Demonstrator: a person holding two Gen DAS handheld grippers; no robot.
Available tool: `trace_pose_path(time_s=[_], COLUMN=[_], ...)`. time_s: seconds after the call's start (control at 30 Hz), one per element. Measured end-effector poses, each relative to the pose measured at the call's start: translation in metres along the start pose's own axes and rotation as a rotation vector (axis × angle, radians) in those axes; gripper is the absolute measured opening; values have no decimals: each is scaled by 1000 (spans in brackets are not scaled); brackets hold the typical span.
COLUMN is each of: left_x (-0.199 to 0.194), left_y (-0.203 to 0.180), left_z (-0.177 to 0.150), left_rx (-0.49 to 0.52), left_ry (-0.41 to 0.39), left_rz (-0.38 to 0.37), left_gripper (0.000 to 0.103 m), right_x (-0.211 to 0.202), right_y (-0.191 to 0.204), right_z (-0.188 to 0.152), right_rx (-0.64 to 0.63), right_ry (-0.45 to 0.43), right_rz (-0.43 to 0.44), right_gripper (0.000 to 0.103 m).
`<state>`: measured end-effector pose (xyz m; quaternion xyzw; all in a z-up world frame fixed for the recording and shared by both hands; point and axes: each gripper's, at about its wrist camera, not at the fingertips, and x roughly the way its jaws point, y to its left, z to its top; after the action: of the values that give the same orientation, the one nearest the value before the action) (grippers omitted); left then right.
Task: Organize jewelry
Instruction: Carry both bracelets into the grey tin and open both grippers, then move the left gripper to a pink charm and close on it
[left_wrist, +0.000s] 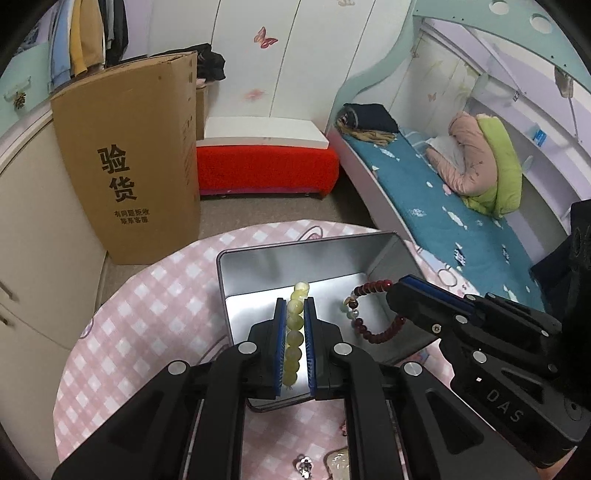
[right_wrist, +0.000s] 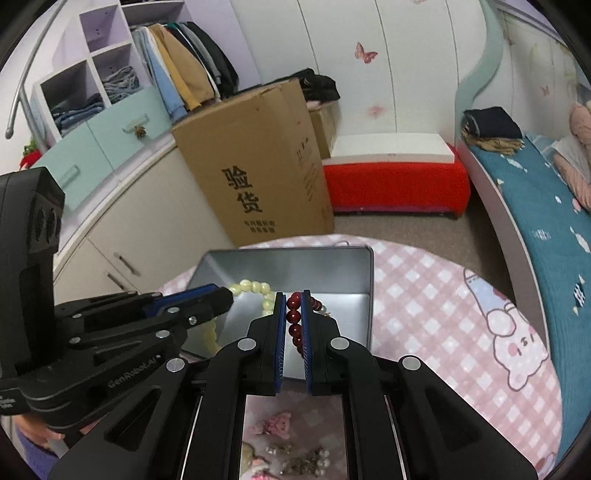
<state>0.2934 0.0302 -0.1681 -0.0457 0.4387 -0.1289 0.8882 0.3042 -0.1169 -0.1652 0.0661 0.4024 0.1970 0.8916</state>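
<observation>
A: What is closest to us?

B: The left claw. Its two blue pads are pressed together on a pale yellow-green bead bracelet. The beads run in a line between the pads and poke out past the tips.

A: And the other one?

B: The right claw is squeezed on a dark red round-bead bracelet. From the left side you can see that red loop hanging from the tip, with a few pale green and white beads in it.

A: Where are both bracelets?

B: Both are held up over an open shiny silver metal tin box. The yellow one is on the left part of the box and the red one is on the right part. They are near each other but not touching. I cannot tell if they touch the bottom of the box.

A: What is the box on?

B: It sits on a round desk with a pink and white checked cloth. There is a pink bear picture on the cloth. Some small jewelry bits lie on the desk right under the right claw, but they are too blurry to name.

A: And far away?

B: A tall brown cardboard box with black writing stands on the floor. Behind it is a red bench with a white top. On the right is a bed with a blue sheet.
</observation>
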Motion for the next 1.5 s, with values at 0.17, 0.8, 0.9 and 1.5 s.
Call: trace_pose_path(time_s=[0.17, 0.8, 0.9, 1.5], left_x=[2, -73, -99, -106], left_y=[0, 1, 4, 6], left_z=[-2, -15, -26, -120], left_rx=[5, -50, -73, -118], left_ry=[5, -125, -184, -149], left_rz=[10, -34, -23, 114], left_gripper=[9, 50, 58, 60], right_x=[3, -65, -89, -129], right_y=[-3, -2, 1, -8], right_z=[-7, -17, -24, -99], right_rx=[8, 16, 10, 16], right_ry=[11, -85, -119, -99], right_rz=[-10, -59, -77, -154], right_gripper=[9, 11, 23, 56])
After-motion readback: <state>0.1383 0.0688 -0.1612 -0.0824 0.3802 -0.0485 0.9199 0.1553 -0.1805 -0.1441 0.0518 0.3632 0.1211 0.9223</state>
